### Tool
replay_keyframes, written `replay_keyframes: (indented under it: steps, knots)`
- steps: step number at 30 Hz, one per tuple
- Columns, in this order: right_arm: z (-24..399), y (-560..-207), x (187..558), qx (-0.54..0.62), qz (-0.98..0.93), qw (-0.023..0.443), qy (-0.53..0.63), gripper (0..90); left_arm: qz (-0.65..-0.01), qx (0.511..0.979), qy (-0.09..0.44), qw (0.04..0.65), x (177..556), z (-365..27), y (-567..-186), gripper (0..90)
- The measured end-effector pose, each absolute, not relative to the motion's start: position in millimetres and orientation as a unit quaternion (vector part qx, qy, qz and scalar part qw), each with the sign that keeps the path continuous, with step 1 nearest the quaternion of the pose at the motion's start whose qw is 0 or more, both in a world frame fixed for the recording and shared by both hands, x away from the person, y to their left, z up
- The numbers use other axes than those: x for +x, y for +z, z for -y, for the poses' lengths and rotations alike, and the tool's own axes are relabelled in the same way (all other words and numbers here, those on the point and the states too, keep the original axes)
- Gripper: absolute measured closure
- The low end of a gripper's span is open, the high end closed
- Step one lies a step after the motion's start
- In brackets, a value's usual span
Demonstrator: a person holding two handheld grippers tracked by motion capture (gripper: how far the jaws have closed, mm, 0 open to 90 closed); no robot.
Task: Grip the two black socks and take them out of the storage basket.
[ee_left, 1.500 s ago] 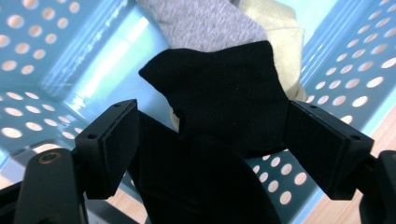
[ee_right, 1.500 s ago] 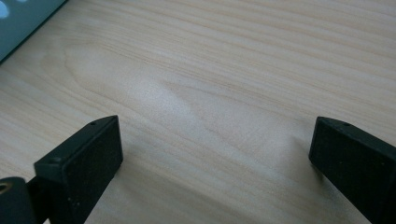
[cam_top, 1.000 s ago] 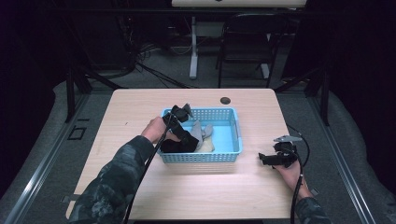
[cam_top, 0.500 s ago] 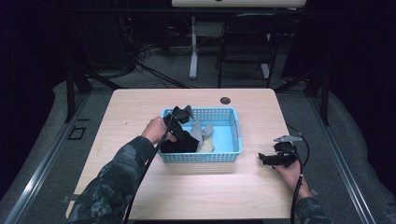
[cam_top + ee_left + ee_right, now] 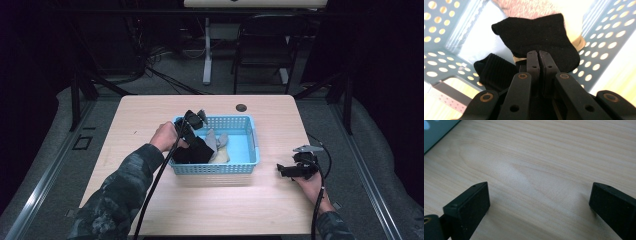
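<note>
A blue perforated basket (image 5: pixel 255 145) sits mid-table; its wall (image 5: pixel 599 57) rises around the socks. My left gripper (image 5: pixel 192 142) reaches down into its left end. The jaws have just been closing and now stand together, pinching a black sock (image 5: pixel 541 35) at the gripper's tip (image 5: pixel 539 53). That black sock (image 5: pixel 195 154) lies on a pale grey sock (image 5: pixel 216 140). A second, ribbed black sock (image 5: pixel 494 71) lies beside it. My right gripper (image 5: pixel 281 170) rests on the bare table to the right of the basket, open, with only wood between its jaws (image 5: pixel 539 200).
The wooden table (image 5: pixel 150 115) has a small dark round hole (image 5: pixel 241 107) near its far edge. A corner of the basket (image 5: pixel 434 132) lies up and left of the right gripper. Chairs and stands are on the floor beyond the table.
The left hand has barely shifted over the basket's left end. The right gripper has stayed where it was.
</note>
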State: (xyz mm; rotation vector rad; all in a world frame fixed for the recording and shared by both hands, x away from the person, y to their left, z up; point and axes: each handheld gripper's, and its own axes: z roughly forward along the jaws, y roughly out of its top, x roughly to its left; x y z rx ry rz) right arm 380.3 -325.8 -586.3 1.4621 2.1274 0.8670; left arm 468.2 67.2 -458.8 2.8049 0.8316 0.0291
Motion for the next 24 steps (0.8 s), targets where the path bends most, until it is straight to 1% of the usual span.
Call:
replay_keyframes:
  steps: [3,10,16,19,24]
  knots:
    - [326,-586,380,0.525,-0.764,0.208,0.311,2.5,-0.280,0.953,0.014,0.118,469,-68,-452,87.3]
    - [326,-586,380,0.525,-0.764,0.208,0.311,2.5,-0.274,0.954,0.019,0.122,468,-66,-445,87.2]
    - [326,-586,380,0.525,-0.765,0.207,0.310,2.5,-0.277,0.956,-0.004,0.096,473,-64,-463,85.8]
    - [326,-586,380,0.525,-0.764,0.208,0.311,2.5,-0.274,0.958,-0.012,0.084,474,-61,-469,80.3]
    - [326,-586,380,0.524,-0.766,0.208,0.310,2.6,-0.273,0.959,-0.017,0.073,476,-56,-472,74.8]
